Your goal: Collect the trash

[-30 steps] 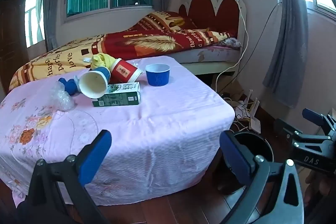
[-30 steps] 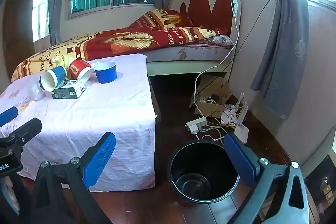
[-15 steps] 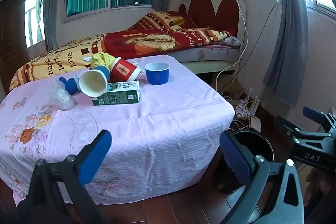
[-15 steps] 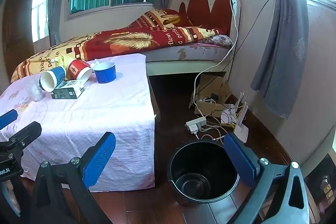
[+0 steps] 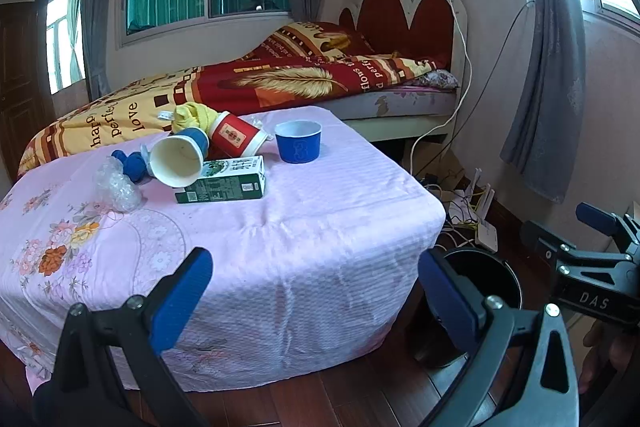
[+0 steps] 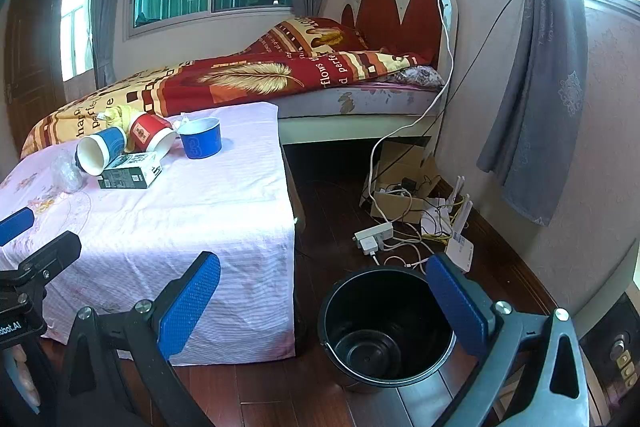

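Trash lies at the far side of a low table under a pink cloth (image 5: pixel 248 243): a blue bowl (image 5: pixel 298 146), a tipped red cup (image 5: pixel 236 137), a tipped blue cup (image 5: pixel 180 157), a green carton (image 5: pixel 222 181), crumpled clear plastic (image 5: pixel 116 183) and a yellow wrapper (image 5: pixel 196 117). An empty black bucket (image 6: pixel 384 327) stands on the floor right of the table. My left gripper (image 5: pixel 316 299) is open at the table's near edge, holding nothing. My right gripper (image 6: pixel 324 303) is open above the bucket's near rim, also holding nothing.
A bed with a red and yellow blanket (image 5: pixel 280 83) runs behind the table. Cables, a power strip (image 6: pixel 374 235), a cardboard box (image 6: pixel 404 187) and a router (image 6: pixel 460 227) clutter the floor by the right wall. Grey curtains (image 6: pixel 536 75) hang there. The floor is dark wood.
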Demonstrator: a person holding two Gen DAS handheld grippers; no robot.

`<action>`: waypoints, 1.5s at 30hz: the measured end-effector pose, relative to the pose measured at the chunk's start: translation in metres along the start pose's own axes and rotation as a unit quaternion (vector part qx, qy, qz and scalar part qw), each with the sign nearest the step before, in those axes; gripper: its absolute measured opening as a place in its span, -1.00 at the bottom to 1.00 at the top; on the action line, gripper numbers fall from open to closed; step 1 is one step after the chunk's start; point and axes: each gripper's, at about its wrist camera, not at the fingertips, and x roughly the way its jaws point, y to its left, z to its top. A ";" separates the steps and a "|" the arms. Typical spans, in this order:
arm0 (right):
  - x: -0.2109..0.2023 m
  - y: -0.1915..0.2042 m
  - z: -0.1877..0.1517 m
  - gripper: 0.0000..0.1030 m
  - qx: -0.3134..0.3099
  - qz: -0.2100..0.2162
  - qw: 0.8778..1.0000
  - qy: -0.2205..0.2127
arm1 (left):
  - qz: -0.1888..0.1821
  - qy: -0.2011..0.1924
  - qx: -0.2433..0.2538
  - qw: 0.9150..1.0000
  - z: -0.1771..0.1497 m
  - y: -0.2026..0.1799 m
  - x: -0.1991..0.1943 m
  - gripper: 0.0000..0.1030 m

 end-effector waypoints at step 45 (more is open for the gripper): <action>0.000 0.003 -0.003 1.00 0.000 0.000 1.000 0.000 | -0.001 0.005 -0.001 1.000 0.000 0.001 0.002 1.00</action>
